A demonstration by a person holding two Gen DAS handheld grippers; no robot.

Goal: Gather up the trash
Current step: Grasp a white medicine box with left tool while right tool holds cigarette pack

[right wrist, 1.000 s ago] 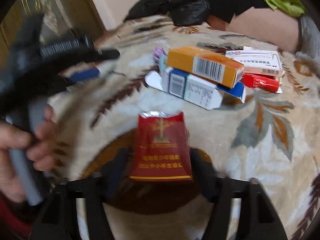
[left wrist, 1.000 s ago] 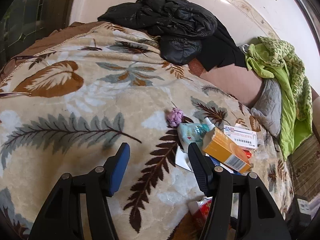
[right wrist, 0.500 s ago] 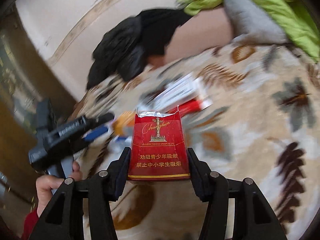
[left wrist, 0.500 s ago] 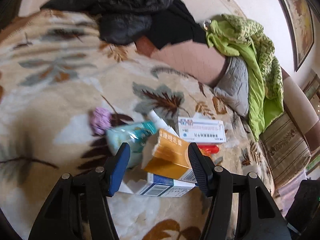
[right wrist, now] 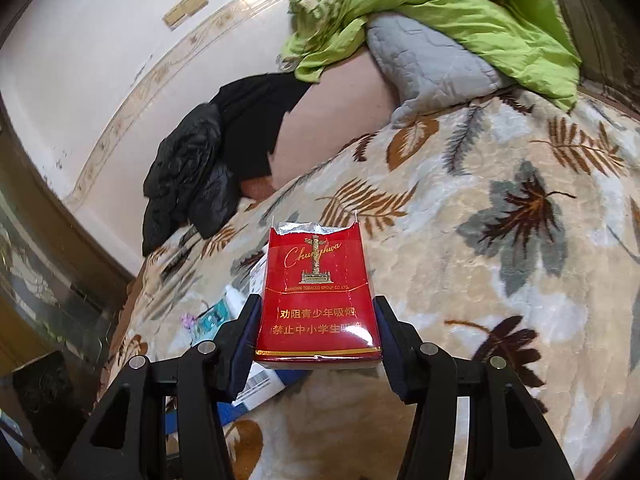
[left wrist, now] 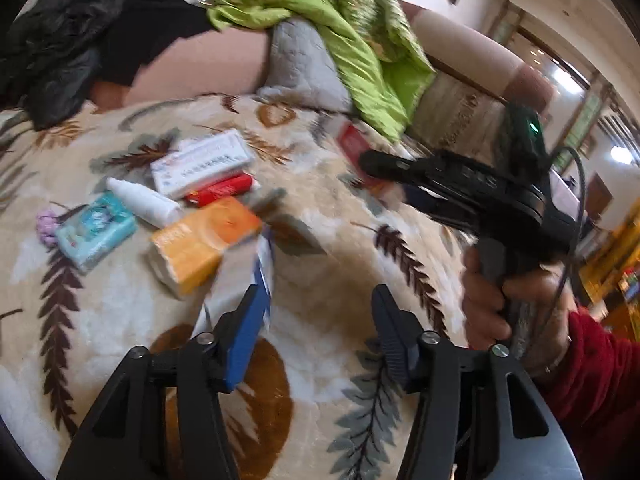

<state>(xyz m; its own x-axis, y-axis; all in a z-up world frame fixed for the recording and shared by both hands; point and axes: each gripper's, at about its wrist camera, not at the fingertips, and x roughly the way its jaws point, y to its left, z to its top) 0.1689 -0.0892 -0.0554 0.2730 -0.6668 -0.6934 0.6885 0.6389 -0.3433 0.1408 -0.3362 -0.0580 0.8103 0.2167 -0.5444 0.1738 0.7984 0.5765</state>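
My right gripper (right wrist: pixel 316 320) is shut on a red cigarette pack (right wrist: pixel 316 296) with a torn foil top, held above the leaf-patterned blanket (right wrist: pixel 500 280). In the left wrist view the same pack (left wrist: pixel 352 144) shows blurred at the tip of that gripper, gripped by a hand (left wrist: pixel 492 300) in a red sleeve. My left gripper (left wrist: pixel 316 294) stands open over the blanket with nothing between its fingers. A blue-and-white box (left wrist: pixel 244 280) lies just beyond its left finger. Further left lie an orange box (left wrist: pixel 204 244), a teal pack (left wrist: pixel 96 232), a white bottle (left wrist: pixel 144 202), a white box (left wrist: pixel 202 162) and a flat red pack (left wrist: pixel 222 190).
A black jacket (right wrist: pixel 192 176) lies by the wall. A green quilt (right wrist: pixel 440 12) covers a grey pillow (right wrist: pixel 432 68) at the head of the bed. A small purple lump (left wrist: pixel 46 224) sits beside the teal pack. The bed's edge and a dark wooden frame (right wrist: pixel 48 240) are at left.
The right gripper has lifted the red pack off the blanket and rolled. The left gripper has swung right, from over the pile of boxes to bare blanket beside the right gripper.
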